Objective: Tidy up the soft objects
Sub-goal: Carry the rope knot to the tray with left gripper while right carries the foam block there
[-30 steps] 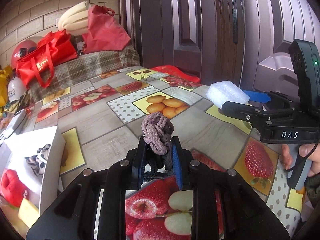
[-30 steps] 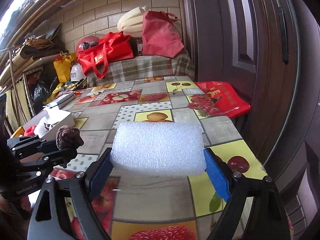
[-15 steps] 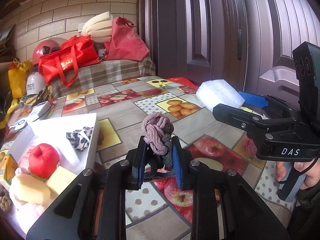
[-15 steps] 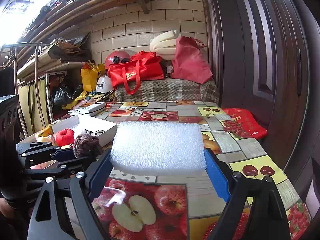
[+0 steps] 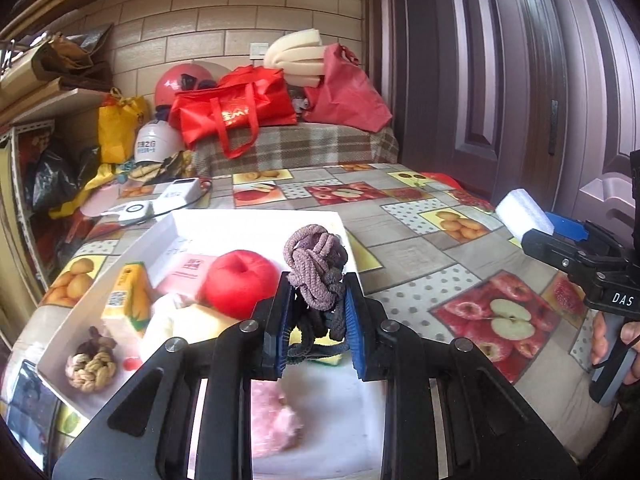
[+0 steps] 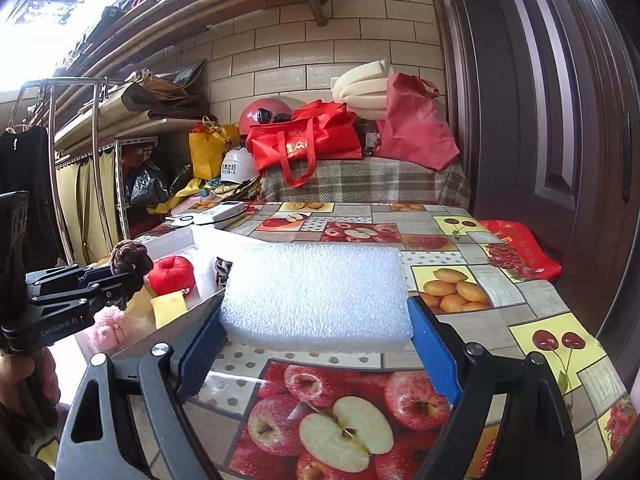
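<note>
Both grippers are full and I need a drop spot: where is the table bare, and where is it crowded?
Bare: tablecloth between white box and door-side edge. Crowded: inside the box, around red plush apple, juice carton, knotted rope ball.

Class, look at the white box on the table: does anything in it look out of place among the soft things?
Yes: a juice carton lies in the white box beside the red plush apple; it looks like stiff packaging, not a soft thing.

Both wrist cameras look forward and slightly down along their fingers, close over the table (image 6: 500,308). Each sees the other's gripper: at 3 o'clock, and at 9 o'clock. Both share the white box (image 5: 168,236).
</note>
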Demonstrator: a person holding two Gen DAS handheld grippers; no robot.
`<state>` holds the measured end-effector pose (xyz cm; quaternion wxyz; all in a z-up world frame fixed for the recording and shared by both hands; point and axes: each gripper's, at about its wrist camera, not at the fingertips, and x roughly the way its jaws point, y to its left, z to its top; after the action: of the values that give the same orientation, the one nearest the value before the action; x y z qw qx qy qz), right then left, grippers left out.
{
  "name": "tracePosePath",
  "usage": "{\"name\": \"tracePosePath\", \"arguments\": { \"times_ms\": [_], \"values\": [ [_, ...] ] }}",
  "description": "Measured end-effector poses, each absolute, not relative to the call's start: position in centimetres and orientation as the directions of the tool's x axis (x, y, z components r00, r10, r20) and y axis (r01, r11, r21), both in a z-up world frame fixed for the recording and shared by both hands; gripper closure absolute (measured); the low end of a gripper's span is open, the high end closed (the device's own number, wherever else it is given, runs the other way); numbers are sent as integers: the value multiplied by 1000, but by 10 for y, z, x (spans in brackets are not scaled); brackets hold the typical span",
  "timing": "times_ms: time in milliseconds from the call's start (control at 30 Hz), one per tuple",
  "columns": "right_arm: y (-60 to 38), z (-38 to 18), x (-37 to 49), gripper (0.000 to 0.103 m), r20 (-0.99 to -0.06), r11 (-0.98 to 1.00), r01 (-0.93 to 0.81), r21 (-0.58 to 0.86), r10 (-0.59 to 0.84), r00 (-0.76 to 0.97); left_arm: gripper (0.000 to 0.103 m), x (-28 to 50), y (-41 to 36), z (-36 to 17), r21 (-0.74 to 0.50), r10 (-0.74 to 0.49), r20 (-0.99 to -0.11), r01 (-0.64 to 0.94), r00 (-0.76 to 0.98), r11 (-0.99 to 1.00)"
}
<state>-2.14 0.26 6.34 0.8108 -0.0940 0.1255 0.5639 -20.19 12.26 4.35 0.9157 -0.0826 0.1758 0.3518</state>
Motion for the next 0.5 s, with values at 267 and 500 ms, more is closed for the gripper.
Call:
{"name": "tracePosePath", "arguments": {
  "times_ms": [267, 500],
  "values": [
    [34, 59, -42, 15, -358, 269, -963, -6, 899, 253, 79, -250, 161, 40, -34, 697, -391, -767, 601, 641],
    [60, 52, -57, 15, -398, 213, -977, 18, 898, 188, 79, -275, 184, 36, -82, 718, -406, -805, 566, 588]
  ]
}}
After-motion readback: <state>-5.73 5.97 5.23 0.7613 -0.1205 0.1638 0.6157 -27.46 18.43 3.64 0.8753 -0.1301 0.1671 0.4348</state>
